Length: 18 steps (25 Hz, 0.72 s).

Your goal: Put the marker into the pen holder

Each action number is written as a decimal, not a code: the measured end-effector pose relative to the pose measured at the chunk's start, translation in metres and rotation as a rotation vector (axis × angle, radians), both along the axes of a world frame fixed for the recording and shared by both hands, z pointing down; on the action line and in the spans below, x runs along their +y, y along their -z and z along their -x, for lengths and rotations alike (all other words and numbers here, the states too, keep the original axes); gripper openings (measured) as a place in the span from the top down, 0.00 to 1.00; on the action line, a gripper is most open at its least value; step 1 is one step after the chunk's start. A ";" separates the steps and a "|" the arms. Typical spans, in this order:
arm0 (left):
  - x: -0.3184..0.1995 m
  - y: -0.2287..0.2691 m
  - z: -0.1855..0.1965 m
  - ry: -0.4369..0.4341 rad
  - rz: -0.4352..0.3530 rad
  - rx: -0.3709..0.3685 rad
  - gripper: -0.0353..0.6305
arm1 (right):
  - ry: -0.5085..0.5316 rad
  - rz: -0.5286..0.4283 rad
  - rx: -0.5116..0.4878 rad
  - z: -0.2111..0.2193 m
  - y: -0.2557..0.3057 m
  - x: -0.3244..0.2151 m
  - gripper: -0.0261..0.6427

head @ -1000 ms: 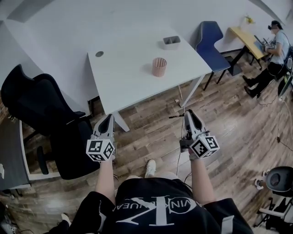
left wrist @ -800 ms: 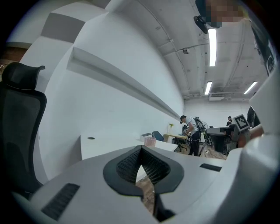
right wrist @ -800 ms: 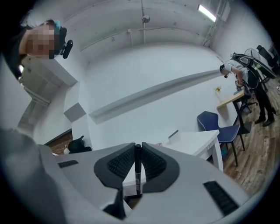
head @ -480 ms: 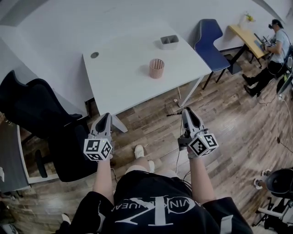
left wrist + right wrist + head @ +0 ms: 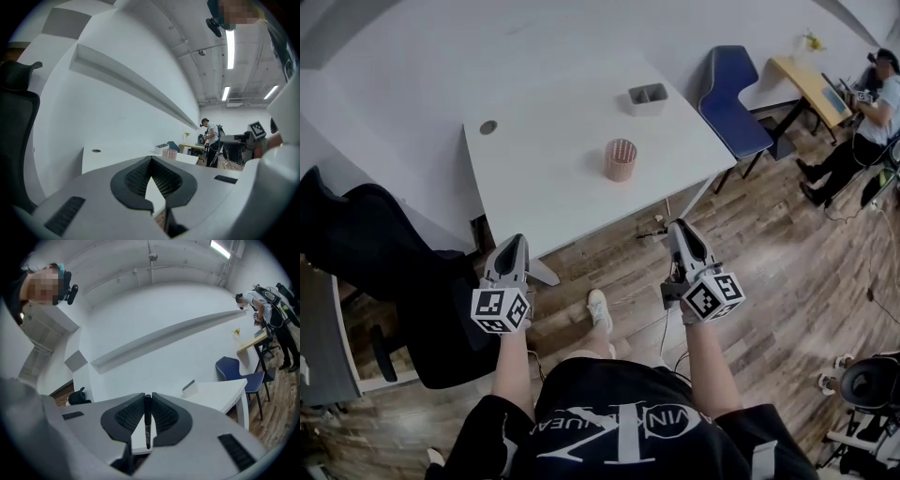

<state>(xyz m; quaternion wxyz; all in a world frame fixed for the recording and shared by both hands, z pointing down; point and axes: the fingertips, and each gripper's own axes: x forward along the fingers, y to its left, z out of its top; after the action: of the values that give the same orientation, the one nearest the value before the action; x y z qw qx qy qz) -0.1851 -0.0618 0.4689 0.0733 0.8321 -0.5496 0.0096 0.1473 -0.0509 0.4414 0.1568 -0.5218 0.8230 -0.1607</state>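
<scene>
There are two claws, both held over the wooden floor (image 5: 787,253) in front of the one white worktop (image 5: 553,187). The right claw (image 5: 678,229) is closed on the single black marker (image 5: 651,234). Its pads pinch the marker (image 5: 148,420) crosswise, and one end sticks out to the left. The left claw (image 5: 516,243) has its tips pressed together with nothing between them (image 5: 150,161).

On the worktop stands one pink mesh pen holder (image 5: 621,159), upright and well apart from the marker. One grey box (image 5: 648,97) with two compartments sits near the far edge, and one round hole (image 5: 488,127) is near the left corner.

There are two chairs, a black one (image 5: 366,253) at the left and a blue one (image 5: 731,94) past the right corner. One other person (image 5: 879,105) stands by a wooden desk (image 5: 811,84).
</scene>
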 end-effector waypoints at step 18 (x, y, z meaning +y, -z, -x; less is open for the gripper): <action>-0.124 0.009 -0.027 -0.025 -0.003 0.026 0.93 | 0.034 -0.023 0.030 0.001 0.026 -0.123 0.88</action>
<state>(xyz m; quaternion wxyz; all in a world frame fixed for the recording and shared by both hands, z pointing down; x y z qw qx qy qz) -0.1584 -0.1856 0.4600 0.0789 0.8392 -0.5381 -0.0010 0.1465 -0.1743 0.4158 0.1478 -0.5083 0.8357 -0.1461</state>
